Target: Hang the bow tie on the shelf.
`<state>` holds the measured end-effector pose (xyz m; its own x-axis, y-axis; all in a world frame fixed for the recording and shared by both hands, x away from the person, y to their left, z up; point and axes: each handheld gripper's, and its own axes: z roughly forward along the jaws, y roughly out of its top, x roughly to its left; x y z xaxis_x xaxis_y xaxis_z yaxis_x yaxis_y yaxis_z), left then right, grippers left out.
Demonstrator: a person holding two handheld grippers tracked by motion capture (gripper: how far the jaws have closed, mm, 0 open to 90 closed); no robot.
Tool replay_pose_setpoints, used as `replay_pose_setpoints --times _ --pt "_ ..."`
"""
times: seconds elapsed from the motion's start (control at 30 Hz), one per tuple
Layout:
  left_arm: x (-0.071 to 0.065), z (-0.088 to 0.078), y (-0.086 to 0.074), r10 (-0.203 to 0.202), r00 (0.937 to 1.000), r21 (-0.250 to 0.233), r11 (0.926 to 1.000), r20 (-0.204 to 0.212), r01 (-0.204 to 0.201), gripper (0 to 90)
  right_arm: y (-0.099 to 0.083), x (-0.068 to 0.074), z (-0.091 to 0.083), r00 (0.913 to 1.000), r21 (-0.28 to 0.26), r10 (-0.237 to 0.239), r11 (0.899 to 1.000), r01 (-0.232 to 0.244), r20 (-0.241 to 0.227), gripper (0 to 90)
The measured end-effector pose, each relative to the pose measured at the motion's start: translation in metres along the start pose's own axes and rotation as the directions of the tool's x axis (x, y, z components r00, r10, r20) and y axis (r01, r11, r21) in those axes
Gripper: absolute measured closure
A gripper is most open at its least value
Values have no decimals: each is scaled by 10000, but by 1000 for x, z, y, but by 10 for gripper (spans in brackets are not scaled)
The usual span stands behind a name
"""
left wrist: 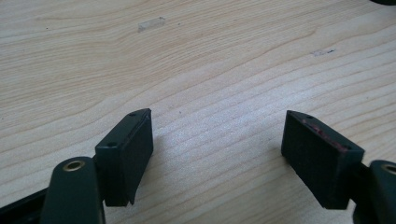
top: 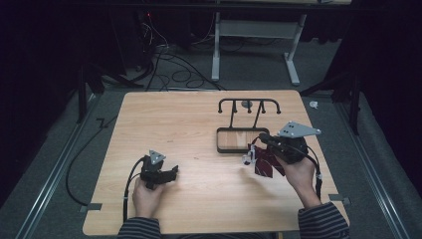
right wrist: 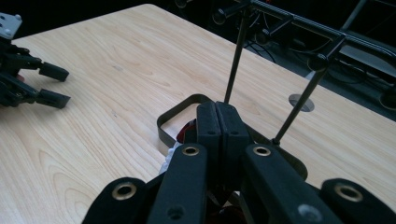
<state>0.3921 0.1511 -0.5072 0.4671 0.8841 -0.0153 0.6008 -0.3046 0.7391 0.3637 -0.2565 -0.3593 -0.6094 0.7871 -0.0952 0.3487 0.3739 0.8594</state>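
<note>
The right claw is clamped on a dark red cloth beside the empty rack tray; the left claw gapes.

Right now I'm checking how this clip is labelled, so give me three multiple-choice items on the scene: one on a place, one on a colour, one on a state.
1. Where does the black rack stand?
A. on the table's far right part
B. at the near left corner
C. on the floor

2. What colour is the cloth item at the right gripper?
A. bright yellow
B. dark red
C. blue

3. How do the left gripper's jaws stand?
A. shut on a cloth
B. shut on nothing
C. open, with bare wood between them

Answers: 1 A, the high view shows the black rack on the table, ahead of the right gripper. 2 B, the cloth item under that gripper is dark red. 3 C, the left gripper view shows the left gripper with its jaws wide apart over the tabletop.
</note>
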Motion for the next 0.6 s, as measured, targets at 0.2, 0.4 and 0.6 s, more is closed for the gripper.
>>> replay_pose_setpoints --times 0.2,0.4,0.6 --pt "0 0 0 2 10000 -1 10000 0 -2 257 6 -2 0 9995 -97 160 9998 -162 -254 900" --pt "0 0 0 3 10000 0 10000 2 -3 257 9 -4 0 9988 -132 275 9995 -281 -412 900" --pt "0 0 0 -2 10000 -1 10000 -1 2 257 13 -5 0 9984 -188 283 9994 -293 -487 900"
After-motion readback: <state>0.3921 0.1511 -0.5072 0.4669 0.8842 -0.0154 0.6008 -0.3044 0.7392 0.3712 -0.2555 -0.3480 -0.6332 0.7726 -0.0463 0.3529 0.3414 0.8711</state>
